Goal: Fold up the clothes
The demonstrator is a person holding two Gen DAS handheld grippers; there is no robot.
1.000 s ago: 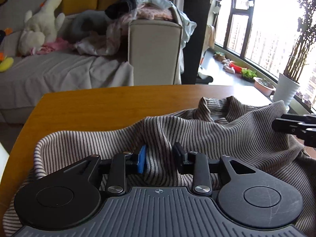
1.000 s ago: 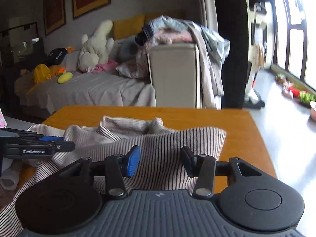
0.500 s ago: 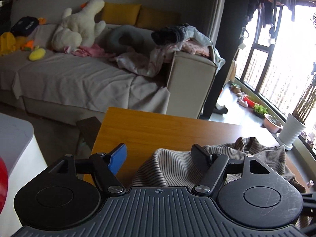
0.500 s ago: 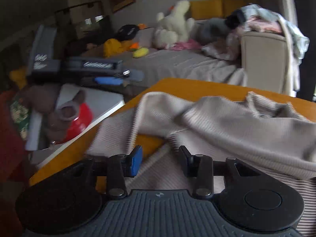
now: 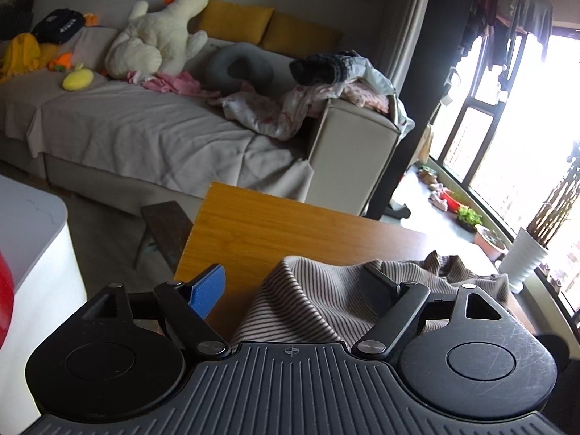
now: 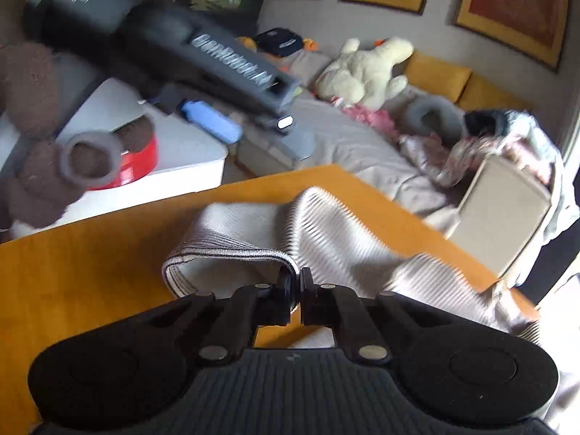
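Striped sweater (image 6: pixel 326 224) rumpled; right gripper (image 6: pixel 295 282) fingers pinch its hem; left gripper (image 5: pixel 297 282) fingers spread, released.

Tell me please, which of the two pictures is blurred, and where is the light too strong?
Right wrist view: motion blur smears the striped sweater and the left gripper passing above the table. Left wrist view: sharp, but the window is washed out white; straight edges bend toward the borders.
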